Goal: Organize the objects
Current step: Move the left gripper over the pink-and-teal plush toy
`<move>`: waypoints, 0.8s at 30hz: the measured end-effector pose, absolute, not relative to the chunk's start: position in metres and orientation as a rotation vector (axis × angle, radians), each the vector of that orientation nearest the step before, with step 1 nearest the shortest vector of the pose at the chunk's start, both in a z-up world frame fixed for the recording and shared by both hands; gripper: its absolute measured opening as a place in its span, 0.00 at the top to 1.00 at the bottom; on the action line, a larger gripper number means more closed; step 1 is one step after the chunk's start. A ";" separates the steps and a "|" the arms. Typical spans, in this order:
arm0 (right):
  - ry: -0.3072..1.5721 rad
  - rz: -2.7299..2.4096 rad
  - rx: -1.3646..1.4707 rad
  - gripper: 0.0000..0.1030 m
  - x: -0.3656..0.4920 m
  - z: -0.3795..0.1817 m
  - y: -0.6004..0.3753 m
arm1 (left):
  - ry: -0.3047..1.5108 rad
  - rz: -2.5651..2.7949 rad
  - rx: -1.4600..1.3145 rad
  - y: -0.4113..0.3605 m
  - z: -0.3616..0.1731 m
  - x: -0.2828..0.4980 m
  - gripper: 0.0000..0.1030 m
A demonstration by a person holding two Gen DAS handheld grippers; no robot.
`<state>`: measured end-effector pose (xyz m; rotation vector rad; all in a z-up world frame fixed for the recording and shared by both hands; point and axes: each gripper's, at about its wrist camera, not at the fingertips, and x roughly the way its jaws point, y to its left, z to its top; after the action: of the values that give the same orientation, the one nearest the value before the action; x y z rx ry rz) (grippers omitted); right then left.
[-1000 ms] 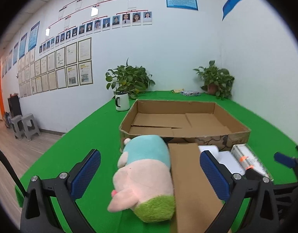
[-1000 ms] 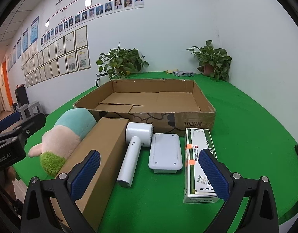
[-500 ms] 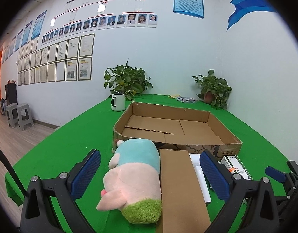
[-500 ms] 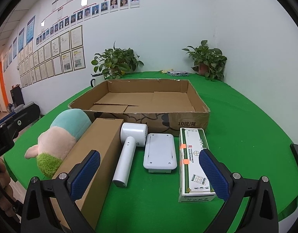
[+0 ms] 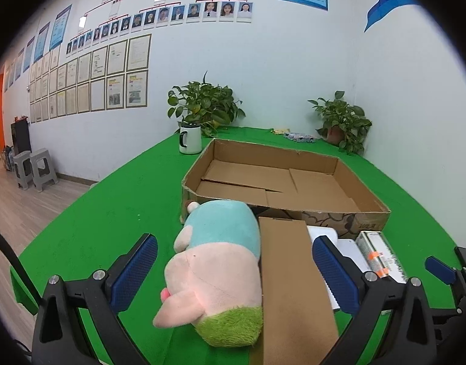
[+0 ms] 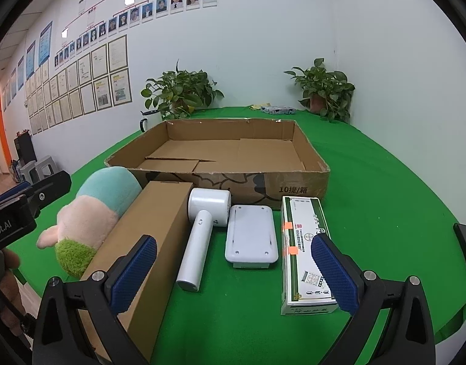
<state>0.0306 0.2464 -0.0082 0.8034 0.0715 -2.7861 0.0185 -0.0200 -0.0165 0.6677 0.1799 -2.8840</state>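
Five loose items lie in a row on the green table (image 6: pixel 384 188), just in front of the empty cardboard tray (image 6: pixel 293 187), so the sorting looks not yet begun: nothing is in the tray. Farthest left is the plush toy (image 5: pixel 214 261), soft, with a teal top, pink middle and green base, resting against the long brown carton (image 6: pixel 147 237). The left gripper (image 5: pixel 234 269) hovers over both with its jaws spread wide and empty; a next move would likely call for lowering and closing around the plush. Further right lie a white handheld device (image 6: pixel 202 231), a flat white box (image 6: pixel 251 234) and a green-and-white printed carton (image 6: pixel 302 243). The right gripper (image 6: pixel 233 269) hangs above these, also wide apart, gripping nothing.
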 end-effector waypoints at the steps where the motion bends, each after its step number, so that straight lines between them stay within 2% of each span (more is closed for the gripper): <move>1: 0.075 -2.786 0.815 0.01 0.029 -0.010 0.246 | 0.166 -2.877 0.679 -0.020 -0.017 0.016 0.02; 5: 0.070 -2.784 0.860 0.01 0.023 -0.016 0.247 | 0.187 -2.882 0.691 -0.022 -0.020 0.015 0.04; 7: 0.075 -2.789 0.854 0.01 0.022 -0.017 0.247 | 0.183 -2.879 0.709 -0.022 -0.021 0.012 0.12; 8: 0.087 -2.796 0.834 0.03 0.023 -0.018 0.246 | 0.168 -2.869 0.743 -0.021 -0.024 0.009 0.23; 9: 0.100 -2.800 0.821 0.13 0.024 -0.018 0.245 | 0.147 -2.858 0.778 -0.020 -0.026 0.006 0.43; 10: 0.117 -2.805 0.808 0.22 0.024 -0.019 0.243 | 0.123 -2.850 0.823 -0.019 -0.031 0.002 0.56; 11: 0.141 -2.807 0.803 0.49 0.024 -0.020 0.241 | 0.110 -2.843 0.872 -0.019 -0.035 -0.002 0.83; 12: 0.154 -2.804 0.814 0.65 0.023 -0.021 0.239 | 0.111 -2.835 0.900 -0.019 -0.038 -0.004 0.92; 14: 0.156 -2.790 0.846 0.63 0.020 -0.023 0.238 | 0.133 -2.835 0.904 -0.021 -0.041 -0.003 0.92; 16: 0.117 -2.765 0.868 0.40 0.017 -0.025 0.239 | 0.167 -2.836 0.856 -0.024 -0.037 0.001 0.78; 17: 0.086 -2.758 0.873 0.08 0.016 -0.024 0.242 | 0.182 -2.839 0.837 -0.026 -0.035 0.003 0.46; 18: 0.064 -2.764 0.863 0.01 0.016 -0.023 0.244 | 0.205 -2.848 0.809 -0.028 -0.031 0.006 0.10; 19: 0.045 -2.780 0.841 0.00 0.018 -0.022 0.246 | 0.238 -2.861 0.764 -0.030 -0.028 0.010 0.04; 24: 0.028 -2.772 0.872 0.01 0.012 -0.021 0.248 | 0.237 -2.873 0.776 -0.036 -0.020 0.007 0.03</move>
<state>0.0122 0.2480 -0.0209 0.8717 0.0278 -2.7721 0.0072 -0.0362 -0.0197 0.7764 0.2367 -2.8729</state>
